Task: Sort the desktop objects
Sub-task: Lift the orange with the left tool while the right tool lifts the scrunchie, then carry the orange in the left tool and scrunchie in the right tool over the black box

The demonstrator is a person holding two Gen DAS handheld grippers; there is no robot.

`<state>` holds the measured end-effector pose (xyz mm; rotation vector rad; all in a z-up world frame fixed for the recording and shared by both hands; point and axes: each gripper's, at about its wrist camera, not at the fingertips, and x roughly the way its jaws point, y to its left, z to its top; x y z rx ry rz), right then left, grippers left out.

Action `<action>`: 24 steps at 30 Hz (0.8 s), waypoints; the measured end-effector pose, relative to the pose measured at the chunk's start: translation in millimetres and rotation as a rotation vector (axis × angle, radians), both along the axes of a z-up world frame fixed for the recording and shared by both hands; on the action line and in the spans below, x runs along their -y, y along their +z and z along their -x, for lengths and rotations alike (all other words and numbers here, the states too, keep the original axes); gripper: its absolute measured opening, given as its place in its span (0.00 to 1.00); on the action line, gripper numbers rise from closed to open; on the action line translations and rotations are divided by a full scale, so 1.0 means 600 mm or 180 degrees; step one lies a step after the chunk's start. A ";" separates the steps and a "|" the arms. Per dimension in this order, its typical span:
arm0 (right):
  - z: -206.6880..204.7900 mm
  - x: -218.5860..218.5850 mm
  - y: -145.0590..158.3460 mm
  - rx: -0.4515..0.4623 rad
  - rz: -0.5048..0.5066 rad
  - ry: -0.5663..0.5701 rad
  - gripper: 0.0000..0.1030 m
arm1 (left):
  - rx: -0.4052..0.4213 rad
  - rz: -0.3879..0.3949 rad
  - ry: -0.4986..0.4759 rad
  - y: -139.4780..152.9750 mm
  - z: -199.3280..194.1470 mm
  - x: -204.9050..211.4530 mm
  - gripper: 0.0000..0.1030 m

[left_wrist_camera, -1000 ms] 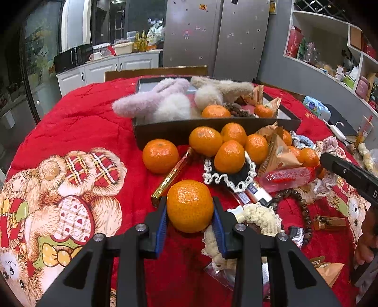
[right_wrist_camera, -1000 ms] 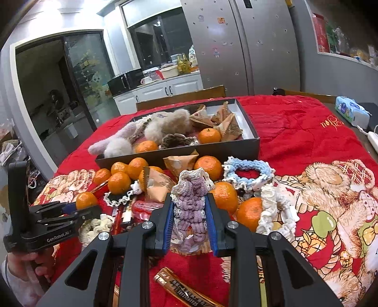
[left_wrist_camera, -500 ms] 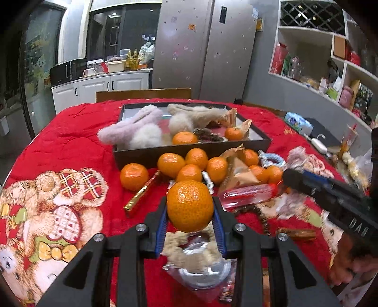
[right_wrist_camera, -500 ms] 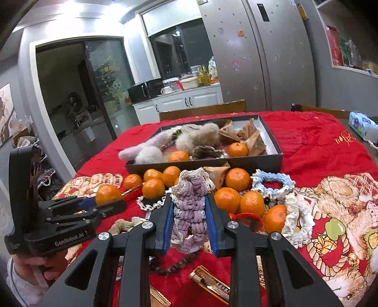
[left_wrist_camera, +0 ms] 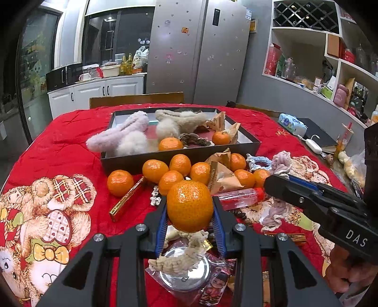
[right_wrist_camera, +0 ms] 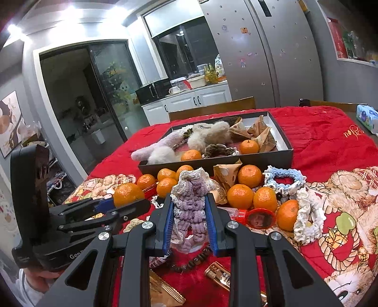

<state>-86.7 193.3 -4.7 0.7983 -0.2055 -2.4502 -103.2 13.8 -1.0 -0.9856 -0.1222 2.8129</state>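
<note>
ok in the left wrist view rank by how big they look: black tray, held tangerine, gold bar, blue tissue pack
1. black tray
2. held tangerine, looks big because it is close to the camera
3-4. gold bar and blue tissue pack: too alike to rank

Two close wrist views toward the shared tray (left_wrist_camera: 179, 155) (right_wrist_camera: 212, 165).

A tall silver double-door refrigerator (left_wrist_camera: 198, 52) stands against the grey back wall, beside white lower cabinets (left_wrist_camera: 99, 91) whose counter carries bottles and a black microwave (right_wrist_camera: 153, 91). White open wall shelving (left_wrist_camera: 330, 59) lines the right side. Glass sliding doors (right_wrist_camera: 111, 94) lie left, under bright ceiling lights (right_wrist_camera: 70, 10).
</note>
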 end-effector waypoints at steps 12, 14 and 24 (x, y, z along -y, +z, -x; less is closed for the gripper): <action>-0.004 -0.004 0.009 -0.0028 0.0051 -0.0011 0.25 | 0.0045 -0.0073 -0.0132 0.017 -0.006 -0.009 0.34; -0.008 -0.003 0.012 -0.0066 0.0042 -0.0032 0.25 | 0.0066 -0.0056 -0.0168 0.022 -0.008 -0.010 0.34; 0.015 -0.034 0.061 0.0012 0.0261 -0.0005 0.25 | -0.0019 0.0100 -0.0413 0.079 0.009 -0.017 0.34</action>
